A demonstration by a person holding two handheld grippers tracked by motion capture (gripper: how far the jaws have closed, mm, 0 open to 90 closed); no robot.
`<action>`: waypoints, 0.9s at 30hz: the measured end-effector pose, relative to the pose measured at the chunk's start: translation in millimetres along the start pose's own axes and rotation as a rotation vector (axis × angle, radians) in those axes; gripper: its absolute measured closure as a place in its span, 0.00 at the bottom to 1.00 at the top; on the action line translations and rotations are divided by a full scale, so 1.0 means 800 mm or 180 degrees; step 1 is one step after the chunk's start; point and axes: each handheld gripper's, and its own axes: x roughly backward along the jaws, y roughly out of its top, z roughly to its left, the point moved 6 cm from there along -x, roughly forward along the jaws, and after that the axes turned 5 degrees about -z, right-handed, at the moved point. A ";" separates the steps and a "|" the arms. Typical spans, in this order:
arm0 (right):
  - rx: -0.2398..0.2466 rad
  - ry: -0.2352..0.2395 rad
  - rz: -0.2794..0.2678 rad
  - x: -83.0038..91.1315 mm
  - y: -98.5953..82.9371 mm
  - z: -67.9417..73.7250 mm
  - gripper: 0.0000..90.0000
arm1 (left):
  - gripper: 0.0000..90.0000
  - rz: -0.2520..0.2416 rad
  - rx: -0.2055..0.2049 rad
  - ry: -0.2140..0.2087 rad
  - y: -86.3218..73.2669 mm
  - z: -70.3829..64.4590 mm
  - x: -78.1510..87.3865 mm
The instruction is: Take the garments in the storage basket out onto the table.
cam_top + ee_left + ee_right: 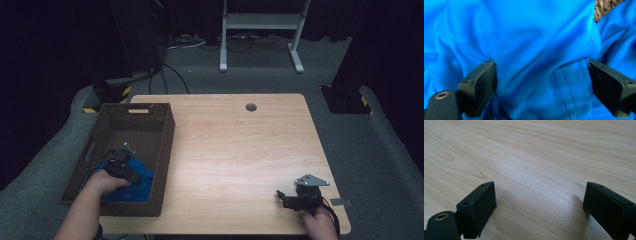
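Observation:
A bright blue cloth (136,186) lies crumpled in the near end of a dark brown woven basket (156,110) on the left side of the wooden table (240,145). My left gripper (131,176) is down inside the basket on the cloth. In the left gripper view the blue cloth (531,42) bulges between the wide-apart jaws of the open left gripper (541,82), with a stitched seam near the right jaw. My right gripper (283,196) rests low over bare wood near the table's front right corner. In the right gripper view the right gripper (540,205) is open with nothing between its jaws.
A round cable hole (251,107) sits near the table's far edge. A small grey tag (340,202) lies at the front right corner. Beyond the table are a white stand frame (260,22), floor cables (172,75) and dark equipment on grey carpet.

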 end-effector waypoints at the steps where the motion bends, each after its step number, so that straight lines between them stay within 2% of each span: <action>1: 0.0000 0.0000 -0.0001 0.000 0.000 0.000 0.12 | 0.16 -0.0003 0.0007 -0.0009 0.000 0.000 0.000; 3: 0.0001 0.0000 -0.0001 0.000 0.000 0.000 0.12 | 0.20 -0.0024 0.0026 -0.0042 0.000 -0.001 0.001; 5: 0.0001 -0.0001 0.0000 0.000 0.000 0.000 0.12 | 0.24 -0.0025 0.0005 -0.0021 0.000 0.001 0.002; 6: 0.0001 0.0000 0.0000 0.000 0.000 0.000 0.12 | 0.24 -0.0031 0.0047 -0.0032 0.000 0.001 0.003; 7: 0.0000 0.0000 0.0000 0.000 0.000 0.000 0.12 | 0.34 -0.0064 0.0054 -0.0058 0.001 0.002 0.006; 13: 0.0006 0.0003 0.0001 0.000 0.000 0.000 0.12 | 0.58 -0.0112 0.0059 -0.0123 0.005 0.000 0.009; 16: 0.0010 0.0009 0.0000 0.000 0.000 0.000 0.12 | 0.68 -0.0138 0.0008 -0.0147 0.006 -0.004 0.011; 18: 0.0009 0.0009 0.0001 0.000 0.000 0.000 0.12 | 0.73 -0.0168 -0.0041 -0.0118 0.008 -0.006 0.013; 19: 0.0009 0.0009 0.0000 0.000 0.000 0.000 0.12 | 0.76 -0.0234 -0.0090 -0.0061 0.010 -0.006 0.017; 22: 0.0010 0.0009 0.0001 0.000 0.000 0.000 0.12 | 0.80 -0.0327 -0.0111 -0.0027 0.013 -0.006 0.022; 25: 0.0010 0.0009 0.0000 0.000 0.000 0.000 0.12 | 0.80 -0.0427 -0.0162 0.0003 0.015 -0.008 0.028; 26: 0.0009 0.0009 0.0001 0.000 0.000 0.000 0.12 | 0.80 -0.0509 -0.0197 0.0026 0.017 -0.009 0.032; 27: 0.0009 0.0009 0.0001 0.000 0.000 0.000 0.12 | 0.80 -0.0509 -0.0197 0.0026 0.017 -0.009 0.032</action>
